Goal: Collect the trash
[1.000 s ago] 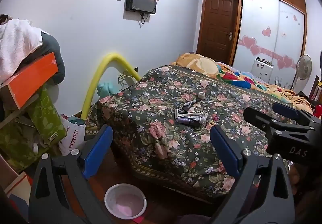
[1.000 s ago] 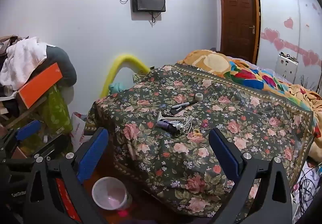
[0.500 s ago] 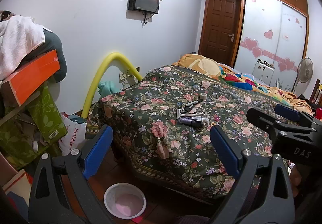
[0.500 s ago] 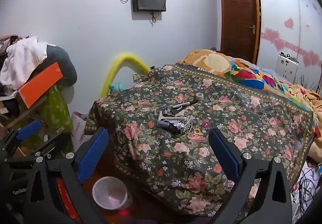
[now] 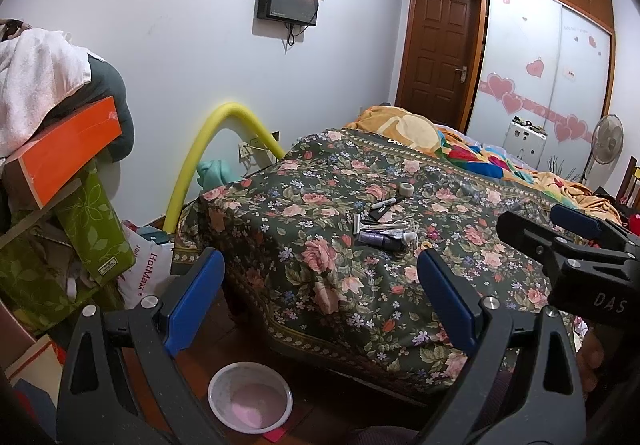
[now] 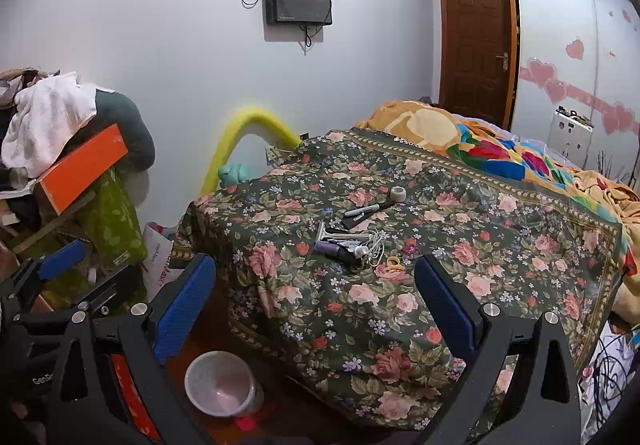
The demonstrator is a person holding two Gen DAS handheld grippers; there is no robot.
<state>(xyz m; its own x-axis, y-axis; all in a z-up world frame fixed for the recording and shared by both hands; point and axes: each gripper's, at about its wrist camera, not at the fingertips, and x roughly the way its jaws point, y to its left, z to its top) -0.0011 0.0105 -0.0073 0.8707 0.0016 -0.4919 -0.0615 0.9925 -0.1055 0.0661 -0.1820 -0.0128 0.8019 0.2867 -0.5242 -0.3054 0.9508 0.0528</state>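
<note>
We see the bed [image 5: 360, 285] first, draped in a dark floral blanket [image 6: 440, 285], with a bright cartoon-print quilt [image 6: 480, 149] heaped behind it. To the left, a pile of stored things holds a white towel [image 5: 32, 77], an orange box [image 5: 64, 153] and green leaf-print boxes [image 5: 94, 221]; a white HolMax shopping bag [image 5: 140, 273] stands at its foot, though we cannot tell what is in it. On the floor just beside the bed corner sits a white plastic bin [image 5: 250, 397], lined in pink and showing nothing else inside. Our left gripper [image 5: 320, 305] hangs above the bin and the bed's edge with its blue fingers spread wide and nothing between them; our right gripper [image 6: 316, 309] hovers likewise, fingers wide apart and bare. The trash lies in a small cluster near the middle of the blanket, well apart from both grippers: a squeezed tube [image 6: 340, 248], a razor [image 6: 326, 232], a tangled white cord [image 6: 374, 245], a marker [image 6: 362, 211], a tape roll [image 6: 398, 193] and a small yellow ring [image 6: 394, 262].
</note>
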